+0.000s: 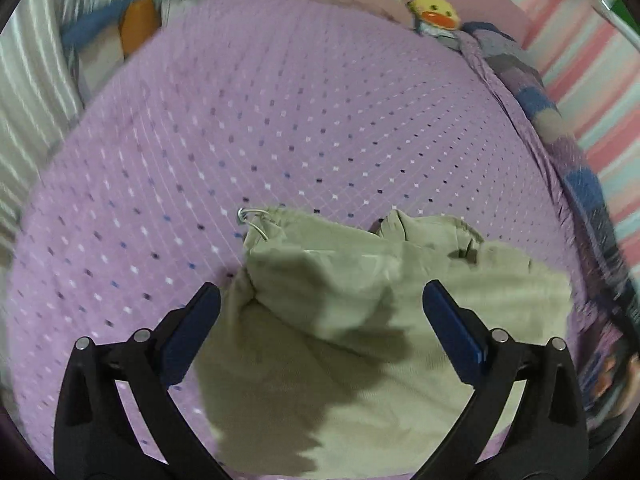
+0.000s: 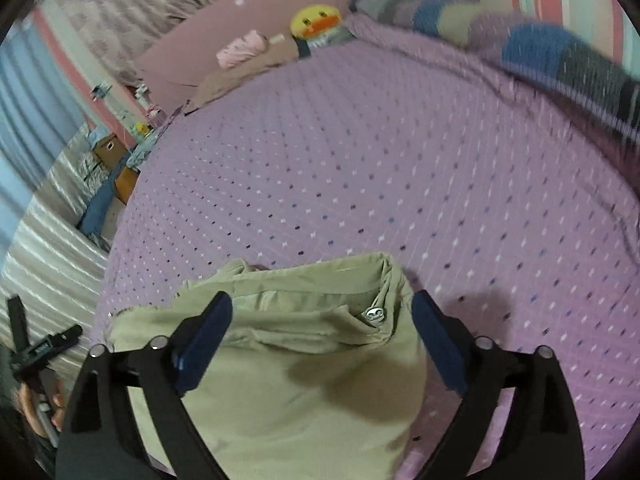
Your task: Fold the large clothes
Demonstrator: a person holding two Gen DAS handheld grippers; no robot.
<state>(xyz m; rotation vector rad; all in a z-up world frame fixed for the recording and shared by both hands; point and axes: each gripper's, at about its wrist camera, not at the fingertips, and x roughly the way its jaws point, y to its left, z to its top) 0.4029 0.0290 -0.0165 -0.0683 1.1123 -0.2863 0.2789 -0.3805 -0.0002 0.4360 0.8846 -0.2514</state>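
At the near edge of the bed (image 2: 360,160), the khaki trousers (image 2: 280,380) lie folded over, and nothing is held: the left gripper (image 1: 320,304) and right gripper (image 2: 322,316) are seen above them with jaws wide. The fold should be judged for evenness; the bunched waistband (image 2: 320,276) is best flattened before a further fold. Far off, a duck toy (image 2: 316,20) sits by the headboard.

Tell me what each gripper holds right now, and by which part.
Nothing. The left gripper and right gripper both have open jaws above the khaki garment, touching no part of it.
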